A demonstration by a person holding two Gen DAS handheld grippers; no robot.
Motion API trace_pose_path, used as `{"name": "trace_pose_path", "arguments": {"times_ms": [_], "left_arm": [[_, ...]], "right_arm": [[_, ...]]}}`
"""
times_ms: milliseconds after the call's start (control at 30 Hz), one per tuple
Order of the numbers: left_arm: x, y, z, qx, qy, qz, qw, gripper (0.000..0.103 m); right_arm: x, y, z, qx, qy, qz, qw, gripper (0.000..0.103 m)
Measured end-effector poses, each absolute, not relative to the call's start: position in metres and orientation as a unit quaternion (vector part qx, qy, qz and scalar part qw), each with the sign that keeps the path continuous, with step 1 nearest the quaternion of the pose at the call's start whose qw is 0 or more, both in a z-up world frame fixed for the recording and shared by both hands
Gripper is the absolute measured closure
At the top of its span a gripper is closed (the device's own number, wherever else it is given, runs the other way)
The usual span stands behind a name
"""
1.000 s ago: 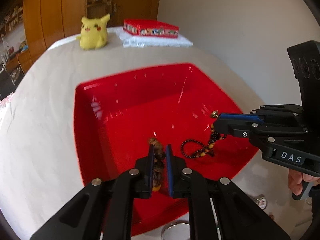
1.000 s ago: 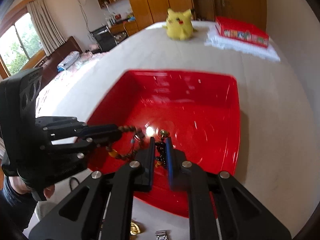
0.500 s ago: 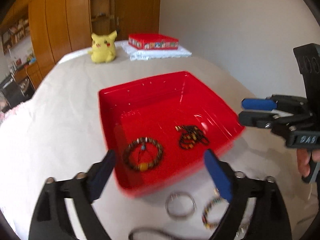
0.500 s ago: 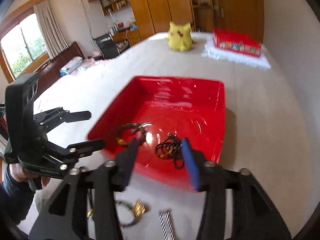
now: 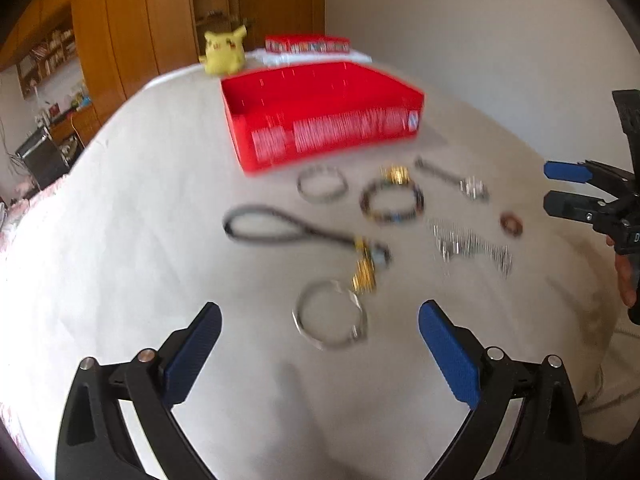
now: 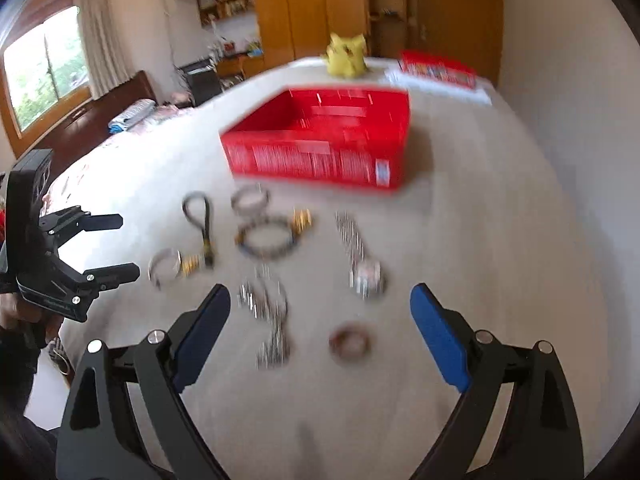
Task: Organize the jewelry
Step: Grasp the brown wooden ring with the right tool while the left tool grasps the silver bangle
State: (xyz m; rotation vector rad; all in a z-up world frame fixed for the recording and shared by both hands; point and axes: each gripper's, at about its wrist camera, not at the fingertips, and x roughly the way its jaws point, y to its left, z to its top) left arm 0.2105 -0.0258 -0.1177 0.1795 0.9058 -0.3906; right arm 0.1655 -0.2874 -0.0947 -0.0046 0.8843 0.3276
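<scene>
A red box (image 5: 320, 116) stands on the white table, also in the right wrist view (image 6: 320, 148). Its inside is hidden at this angle. Several jewelry pieces lie in front of it: a silver bangle (image 5: 330, 314), a black cord with gold charms (image 5: 280, 226), a beaded bracelet (image 5: 392, 202), a small brown ring (image 5: 511, 223) and a silver chain (image 5: 472, 246). My left gripper (image 5: 318, 328) is open and empty, hovering just short of the silver bangle. My right gripper (image 6: 320, 316) is open and empty over the silver chain (image 6: 268, 312) and brown ring (image 6: 351, 342).
A yellow plush toy (image 5: 224, 52) and a flat red box on white cloth (image 5: 308, 46) sit at the table's far end. Wooden cupboards stand behind. A window and dark furniture (image 6: 100, 108) lie to the left of the table.
Both grippers opened, dropping a brown bead bracelet and a dark bead string into the red box, then pulled back and lowered toward the loose jewelry in front of it.
</scene>
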Motion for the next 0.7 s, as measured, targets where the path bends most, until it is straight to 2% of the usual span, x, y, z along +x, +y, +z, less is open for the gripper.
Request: {"name": "trace_pose_path", "arguments": {"times_ms": [233, 500, 700], "left_arm": [[0.220, -0.023, -0.151, 0.068, 0.462, -0.188, 0.864, 0.004], [0.227, -0.028, -0.157, 0.087, 0.446, -0.194, 0.869, 0.003], [0.229, -0.028, -0.157, 0.079, 0.444, -0.189, 0.872, 0.004]], "right_arm": [[0.160, -0.295, -0.130, 0.024, 0.460, 0.140, 0.876, 0.022], [0.173, -0.286, -0.144, -0.028, 0.454, 0.133, 0.881, 0.027], [0.179, -0.286, -0.145, -0.035, 0.447, 0.139, 0.883, 0.039]]}}
